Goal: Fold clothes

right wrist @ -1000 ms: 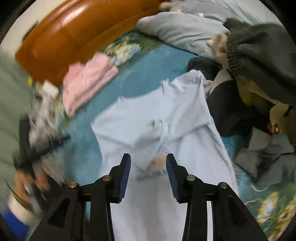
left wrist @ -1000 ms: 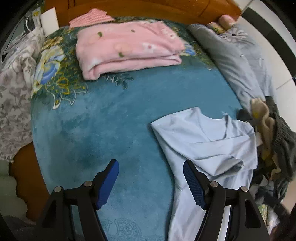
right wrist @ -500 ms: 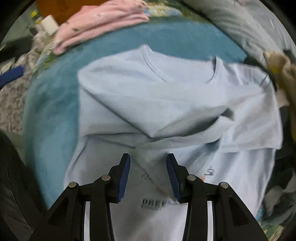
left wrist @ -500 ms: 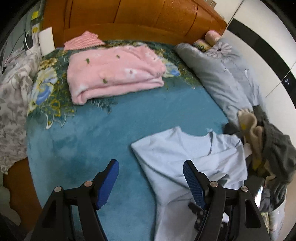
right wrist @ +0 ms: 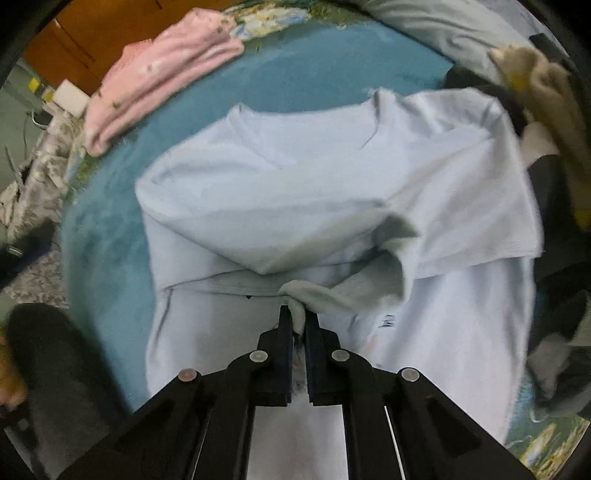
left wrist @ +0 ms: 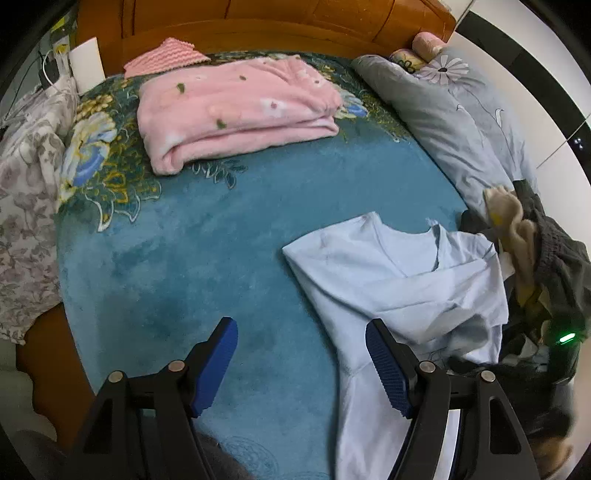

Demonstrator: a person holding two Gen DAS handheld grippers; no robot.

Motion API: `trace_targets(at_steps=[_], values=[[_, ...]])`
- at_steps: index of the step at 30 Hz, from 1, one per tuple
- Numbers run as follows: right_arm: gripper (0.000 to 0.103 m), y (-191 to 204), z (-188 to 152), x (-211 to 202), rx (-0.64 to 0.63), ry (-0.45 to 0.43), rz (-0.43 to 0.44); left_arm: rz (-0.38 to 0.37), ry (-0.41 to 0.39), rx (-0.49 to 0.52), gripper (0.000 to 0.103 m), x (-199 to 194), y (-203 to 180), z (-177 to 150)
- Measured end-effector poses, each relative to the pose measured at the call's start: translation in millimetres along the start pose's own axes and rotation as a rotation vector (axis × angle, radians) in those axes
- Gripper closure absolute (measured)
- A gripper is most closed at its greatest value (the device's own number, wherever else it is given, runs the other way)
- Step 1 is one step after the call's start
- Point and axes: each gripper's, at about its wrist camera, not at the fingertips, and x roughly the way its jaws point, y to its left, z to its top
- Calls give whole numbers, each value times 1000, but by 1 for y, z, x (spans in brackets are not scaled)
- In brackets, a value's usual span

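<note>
While the left gripper (left wrist: 301, 363) hangs with its blue-padded fingers spread wide apart above the teal bedspread (left wrist: 184, 258), holding nothing, the right gripper (right wrist: 298, 317) is clenched on a bunched fold of the pale blue T-shirt (right wrist: 314, 177). That shirt lies face up on the bedspread, collar pointing away, one sleeve folded over its chest. Dark printed lettering beside the pinched fold is too blurred and covered to read. A folded pink blanket (left wrist: 236, 110) sits near the wooden headboard (left wrist: 277, 22); a heap of dark clothes (left wrist: 546, 266) borders the shirt.
</note>
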Motion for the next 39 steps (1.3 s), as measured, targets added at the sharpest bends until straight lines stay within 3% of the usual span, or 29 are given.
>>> trace_targets(at_steps=[4, 8, 15, 18, 22, 28, 33, 36, 39], values=[[98, -20, 8, -63, 100, -102, 80, -38, 43, -76, 28, 12, 14, 1], [98, -25, 16, -128, 138, -219, 136, -58, 28, -117, 28, 7, 23, -1], [98, 9, 10, -189, 129, -313, 171, -85, 4, -110, 27, -20, 25, 3], [98, 40, 0, -212, 34, -340, 88, -83, -22, -65, 27, -37, 16, 14], [98, 99, -10, -234, -271, -432, -204, -103, -51, -80, 27, -57, 14, 33], [98, 132, 17, -218, -479, -443, -382, -190, -34, -266, 28, -61, 26, 57], [98, 97, 33, -196, -537, -529, -511, -158, 112, -243, 27, -18, 10, 67], [98, 45, 46, -129, -517, -357, -603, -106, 192, -183, 27, 13, 1, 67], [98, -11, 47, -75, -394, -211, -581, -75, 251, -129, 27, 36, 1, 63]])
